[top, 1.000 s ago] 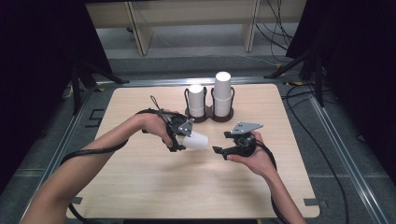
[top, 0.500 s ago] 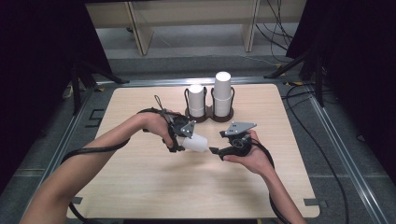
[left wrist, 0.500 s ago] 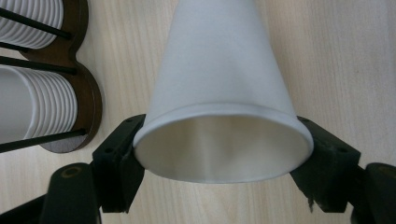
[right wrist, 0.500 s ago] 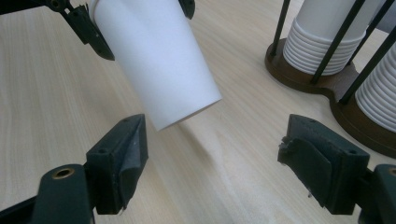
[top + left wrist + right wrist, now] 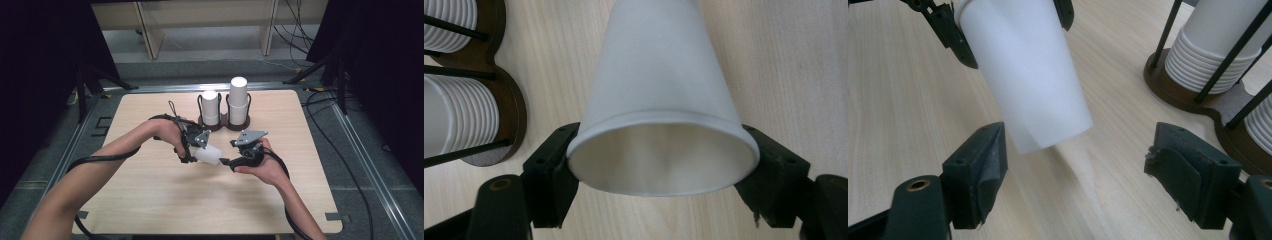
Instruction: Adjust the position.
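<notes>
A white paper cup (image 5: 209, 155) lies on its side just above the wooden table (image 5: 150, 200), its closed end pointing right. My left gripper (image 5: 196, 148) is shut on the cup's rim; in the left gripper view the cup (image 5: 659, 75) sits with its mouth between the gripper's (image 5: 659, 165) jaws. My right gripper (image 5: 225, 161) faces the cup's closed end. Its jaws have just been closing, and in the right gripper view the cup (image 5: 1028, 75) reaches the gap of the gripper (image 5: 1078, 165) without the pads touching it. The left gripper (image 5: 1008, 20) holds it at the top.
A dark wooden cup holder (image 5: 222, 124) with thin black rods stands at the back middle of the table, bearing a shorter cup stack (image 5: 210, 105) and a taller one (image 5: 238, 97). It lies close behind both grippers, seen as holder (image 5: 504, 100) and holder (image 5: 1198, 95).
The right gripper has edged left towards the cup's closed end. The left hand and the cup have stayed where they were.
</notes>
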Demonstrator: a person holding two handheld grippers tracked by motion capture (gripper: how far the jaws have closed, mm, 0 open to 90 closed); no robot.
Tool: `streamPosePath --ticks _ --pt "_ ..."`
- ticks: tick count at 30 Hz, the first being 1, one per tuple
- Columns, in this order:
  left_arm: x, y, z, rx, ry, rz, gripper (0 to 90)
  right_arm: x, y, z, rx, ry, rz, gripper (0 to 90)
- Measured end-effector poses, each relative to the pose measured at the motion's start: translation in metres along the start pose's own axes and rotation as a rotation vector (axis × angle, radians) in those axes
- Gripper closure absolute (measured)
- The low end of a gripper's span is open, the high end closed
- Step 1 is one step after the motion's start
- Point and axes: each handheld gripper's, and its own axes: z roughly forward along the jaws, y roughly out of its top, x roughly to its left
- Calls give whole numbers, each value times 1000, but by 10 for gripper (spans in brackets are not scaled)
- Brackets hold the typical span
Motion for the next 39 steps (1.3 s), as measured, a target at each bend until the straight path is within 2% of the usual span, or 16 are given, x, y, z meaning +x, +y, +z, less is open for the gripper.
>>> streamPosePath --ticks 2,5,6,8,11,15,19,21,26,32,33,39 --pt "0 0 0 4 -5 0 248 0 2 1 -1 -3 -23 236" --pt "1 0 -1 19 -6 10 248 2 3 3 -2 -5 -21 237" --pt "1 0 -1 18 -7 6 248 1 4 3 -5 -3 -38 237" --pt "2 0 0 21 -10 7 248 2 5 3 4 -1 -33 237" --pt "2 1 0 31 -15 7 249 3 6 6 7 0 -57 238" --pt "3 2 0 36 -16 7 248 5 7 7 8 7 -44 239" --pt "3 2 1 46 -21 12 248 5 8 8 8 10 -51 239" --pt "4 3 1 49 -28 16 248 5 9 9 10 4 -70 240" --pt "4 4 1 53 -38 21 249 8 10 12 13 19 -63 241" --pt "4 5 1 64 -48 28 249 9 14 15 17 26 -102 242" --pt "4 6 0 64 -52 30 249 11 14 16 25 30 -82 242" --pt "4 6 -1 82 -58 43 250 12 15 20 30 38 -96 243"
